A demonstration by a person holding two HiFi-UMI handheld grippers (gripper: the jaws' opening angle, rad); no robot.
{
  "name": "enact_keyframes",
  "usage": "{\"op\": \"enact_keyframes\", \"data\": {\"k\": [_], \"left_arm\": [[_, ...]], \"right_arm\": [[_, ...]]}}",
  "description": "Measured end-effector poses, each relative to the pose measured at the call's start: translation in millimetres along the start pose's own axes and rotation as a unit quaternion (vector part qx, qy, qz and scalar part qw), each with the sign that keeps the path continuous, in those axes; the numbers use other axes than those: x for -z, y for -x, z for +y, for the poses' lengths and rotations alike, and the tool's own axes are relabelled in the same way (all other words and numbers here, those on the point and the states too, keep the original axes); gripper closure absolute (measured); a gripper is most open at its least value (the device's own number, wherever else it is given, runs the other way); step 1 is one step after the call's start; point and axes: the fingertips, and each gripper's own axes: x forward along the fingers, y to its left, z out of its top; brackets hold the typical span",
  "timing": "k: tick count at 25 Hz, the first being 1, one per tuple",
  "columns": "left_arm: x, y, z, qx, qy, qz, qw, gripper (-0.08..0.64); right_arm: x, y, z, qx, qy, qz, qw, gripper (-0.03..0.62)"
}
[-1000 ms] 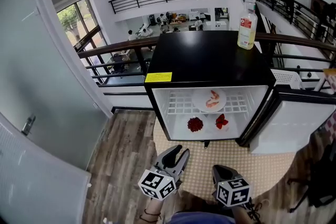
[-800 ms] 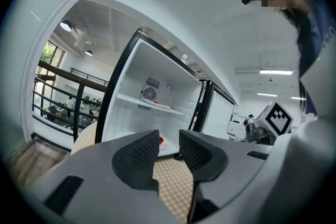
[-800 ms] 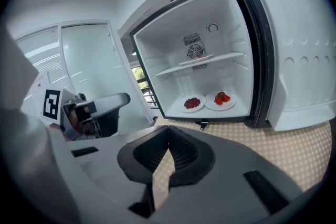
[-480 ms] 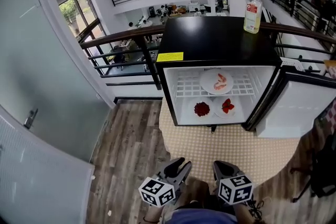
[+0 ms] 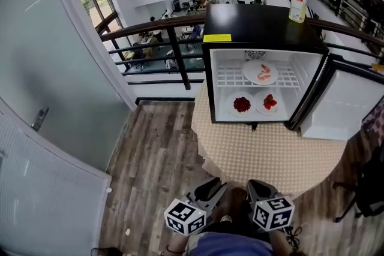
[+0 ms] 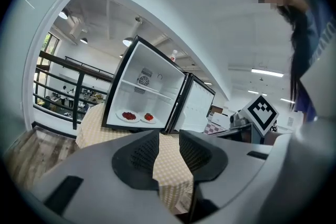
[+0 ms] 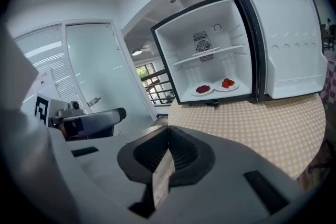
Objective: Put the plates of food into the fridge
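Head view has the fridge (image 5: 264, 21) standing at about one o'clock from the person, on a round worktop (image 5: 264, 153) under a checked cloth, with its door (image 5: 345, 106) swung wide toward three o'clock. Three plates are inside. One plate of pale pink food (image 5: 260, 73) sits on the wire shelf, and on the fridge floor a plate of dark red food (image 5: 242, 105) lies just beside a plate of strawberries (image 5: 268, 102). A bottle (image 5: 298, 3) stands on the fridge top at its one o'clock corner. I can see no plate left on the worktop, so the loading looks finished to me.

What seems left is shutting the door. That would call for one gripper to reach up to the door's outer edge and push it round toward nine o'clock until it seals.

Both grippers hang low at six o'clock, well short of the fridge. The left gripper (image 6: 169, 136) has its fingers (image 6: 142, 157) a narrow slit apart, with only cloth showing through and nothing gripped. The right gripper (image 7: 168, 131) has its fingers (image 7: 184, 155) closed tip to tip, empty.
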Motion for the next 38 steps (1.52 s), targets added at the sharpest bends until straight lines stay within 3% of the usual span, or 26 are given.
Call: {"op": "enact_keyframes", "data": {"k": [9, 21, 29, 38], "left_arm": [[19.5, 27.3, -19.8, 0.020, -0.005, 0.001, 0.9998, 0.443], [39.2, 34.8, -40.6, 0.029, 0.004, 0.012, 0.9995, 0.443], [36.7, 23.4, -96.6, 0.052, -0.026, 0.009, 0.9983, 0.443], [85.9, 58.2, -180.6, 0.059, -0.015, 0.031, 0.9976, 0.443]], "right_arm": [[30.9, 30.3, 20.4, 0.021, 0.001, 0.011, 1.000, 0.575], [62.2, 51.9, 22.8, 0.016, 0.001, 0.039, 0.999, 0.575], [81.4, 99.9, -5.3, 0.036, -0.016, 0.031, 0.999, 0.575], [142.8, 177.3, 2.6, 0.026, -0.022, 0.034, 0.999, 0.577]]}}
